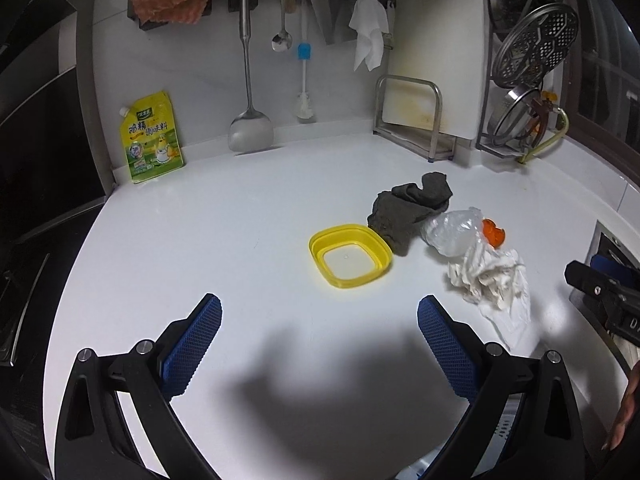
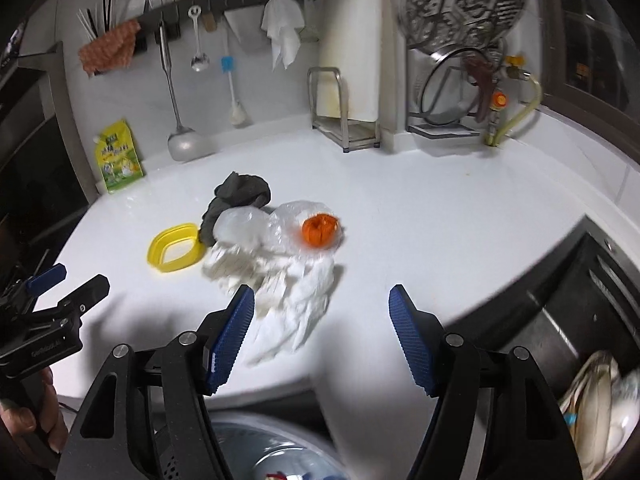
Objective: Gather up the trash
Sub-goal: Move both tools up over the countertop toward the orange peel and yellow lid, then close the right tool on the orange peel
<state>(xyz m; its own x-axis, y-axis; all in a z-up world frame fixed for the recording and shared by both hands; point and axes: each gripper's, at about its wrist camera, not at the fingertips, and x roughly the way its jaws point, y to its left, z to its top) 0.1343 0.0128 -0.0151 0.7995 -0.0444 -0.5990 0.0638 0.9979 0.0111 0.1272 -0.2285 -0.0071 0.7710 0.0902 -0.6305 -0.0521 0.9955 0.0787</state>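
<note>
Both grippers spread and empty. Left gripper (image 1: 320,340) hangs over bare worktop (image 1: 240,208), short of the yellow lid (image 1: 350,256). Right gripper (image 2: 322,328) sits at the near edge of the trash pile, its left pad (image 2: 232,336) overlapping the tissue's near side in view; contact can't be told.

Trash is 1 cluster mid-worktop: crumpled white tissue (image 2: 296,292) nearest, clear plastic bag (image 2: 280,228) behind it with an orange scrap (image 2: 320,230) inside, dark rag (image 2: 236,196) touching the bag's far side. Yellow lid lies just beside the rag and tissue.

My read: step in hand is the right gripper's first grab, tissue the likely target.

- Centre the jaws on the thick crumpled bunch, not the thin flat tail nearest the gripper, which would slip.
- Come down until the pads nearly skim the worktop, then close fully; tissue compresses.
- Keep clear of the bag, or it'll drag along and spill the orange scrap.
- Something bin-like shows below the worktop edge, blurred; likely the drop point.
</note>
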